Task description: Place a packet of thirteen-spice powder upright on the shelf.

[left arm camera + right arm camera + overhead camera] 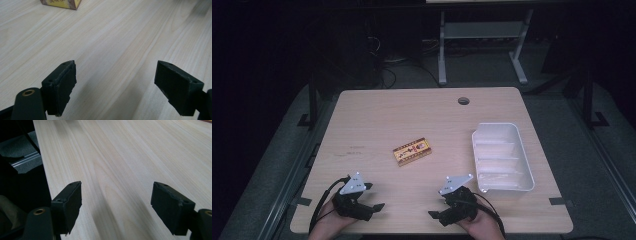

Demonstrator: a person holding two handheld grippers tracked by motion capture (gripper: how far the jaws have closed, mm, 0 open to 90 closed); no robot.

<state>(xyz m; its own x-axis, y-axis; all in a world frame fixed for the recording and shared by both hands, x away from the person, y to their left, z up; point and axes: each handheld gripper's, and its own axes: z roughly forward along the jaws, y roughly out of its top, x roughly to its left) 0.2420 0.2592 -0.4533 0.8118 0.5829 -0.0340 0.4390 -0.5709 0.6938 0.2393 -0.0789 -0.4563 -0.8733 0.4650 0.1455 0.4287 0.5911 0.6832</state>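
Observation:
A small yellow-and-brown box (412, 151) with red print lies flat near the middle of the wooden table (377, 120); its corner shows at the top left of the left gripper view (61, 3). My left gripper (374, 196) rests near the front edge, left of centre, open with bare wood between its jaws (115, 75). My right gripper (438, 203) sits near the front edge, right of centre, also open and holding nothing (116, 197). Both are well short of the box.
A white ribbed tray (526, 165) stands on the right side of the table. A round cable hole (463, 100) is at the back. The table's front-left edge and dark floor (22, 160) appear in the right gripper view. A metal frame (482, 30) stands behind.

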